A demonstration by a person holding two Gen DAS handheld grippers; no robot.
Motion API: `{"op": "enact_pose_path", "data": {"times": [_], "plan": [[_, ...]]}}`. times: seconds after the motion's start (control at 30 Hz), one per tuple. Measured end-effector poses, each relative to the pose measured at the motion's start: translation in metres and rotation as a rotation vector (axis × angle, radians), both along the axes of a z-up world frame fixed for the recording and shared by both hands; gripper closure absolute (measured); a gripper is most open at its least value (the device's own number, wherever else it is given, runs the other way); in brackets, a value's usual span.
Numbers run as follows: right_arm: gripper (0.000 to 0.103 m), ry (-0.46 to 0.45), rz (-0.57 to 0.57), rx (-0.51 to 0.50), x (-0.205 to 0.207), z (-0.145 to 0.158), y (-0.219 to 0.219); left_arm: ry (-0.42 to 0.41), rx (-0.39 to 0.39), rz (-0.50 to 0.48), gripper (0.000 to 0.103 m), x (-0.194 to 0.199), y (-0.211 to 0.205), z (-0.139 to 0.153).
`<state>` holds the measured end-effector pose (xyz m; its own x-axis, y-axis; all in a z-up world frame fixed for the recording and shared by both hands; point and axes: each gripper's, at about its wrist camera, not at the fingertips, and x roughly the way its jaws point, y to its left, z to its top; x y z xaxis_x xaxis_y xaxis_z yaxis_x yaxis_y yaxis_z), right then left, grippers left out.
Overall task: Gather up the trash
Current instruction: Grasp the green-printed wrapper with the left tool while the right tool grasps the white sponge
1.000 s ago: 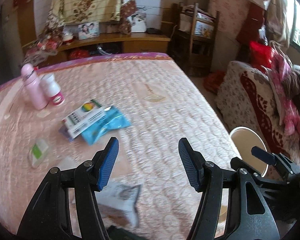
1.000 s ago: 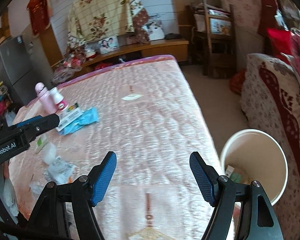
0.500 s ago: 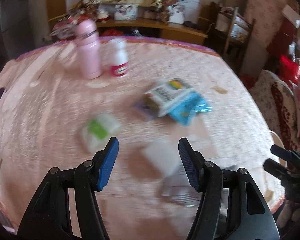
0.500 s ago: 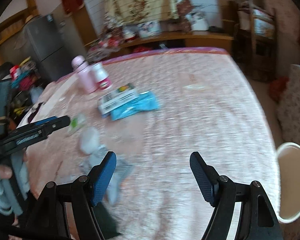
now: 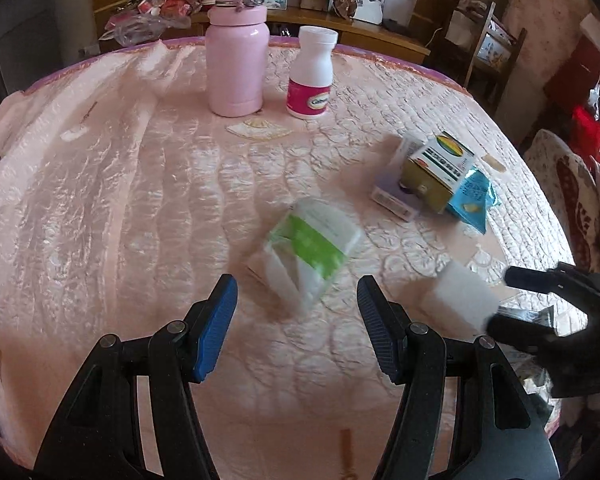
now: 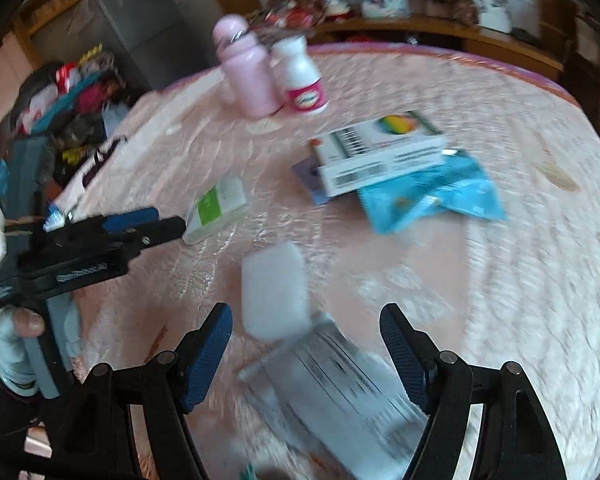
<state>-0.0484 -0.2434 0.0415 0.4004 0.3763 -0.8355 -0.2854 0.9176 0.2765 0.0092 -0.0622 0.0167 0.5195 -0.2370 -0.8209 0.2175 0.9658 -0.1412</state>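
Above the bed, both tools gape empty; centre the left tool squarely over the green-and-white packet before clenching.

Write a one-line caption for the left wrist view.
Open left gripper poised over a green-and-white packet on the pink mattress.

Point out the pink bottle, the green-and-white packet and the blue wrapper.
pink bottle (image 5: 236, 68): left wrist view, middle of its body.
green-and-white packet (image 5: 310, 246): left wrist view, on the green band.
blue wrapper (image 6: 436, 196): right wrist view, centre of the part not covered by the box.
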Motion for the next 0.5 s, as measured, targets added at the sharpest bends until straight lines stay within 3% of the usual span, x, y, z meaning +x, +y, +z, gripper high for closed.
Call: {"op": "enact_pose_path", "data": {"times": [0.13,0.17,0.2,0.23,0.5], "plan": [[0.029,0.051,0.022,-0.046,0.025,-0.019,0.024,0.009,-0.013,-0.015,0.042,0.009,0.003,-0.005],[0.037,0.059,0.029,-0.059,0.029,-0.023,0.028,0.011,-0.010,-0.022,0.042,0.011,0.002,-0.007],[0.058,0.059,0.037,-0.063,0.031,-0.024,0.030,0.011,-0.008,-0.030,0.042,0.013,0.001,-0.008],[0.065,0.059,0.051,-0.054,0.033,-0.026,0.032,0.011,-0.007,-0.040,0.042,0.015,-0.002,-0.010],[0.066,0.000,0.000,0.002,0.028,0.001,-0.002,0.004,0.035,-0.137,0.041,0.033,-0.032,-0.026]]}}
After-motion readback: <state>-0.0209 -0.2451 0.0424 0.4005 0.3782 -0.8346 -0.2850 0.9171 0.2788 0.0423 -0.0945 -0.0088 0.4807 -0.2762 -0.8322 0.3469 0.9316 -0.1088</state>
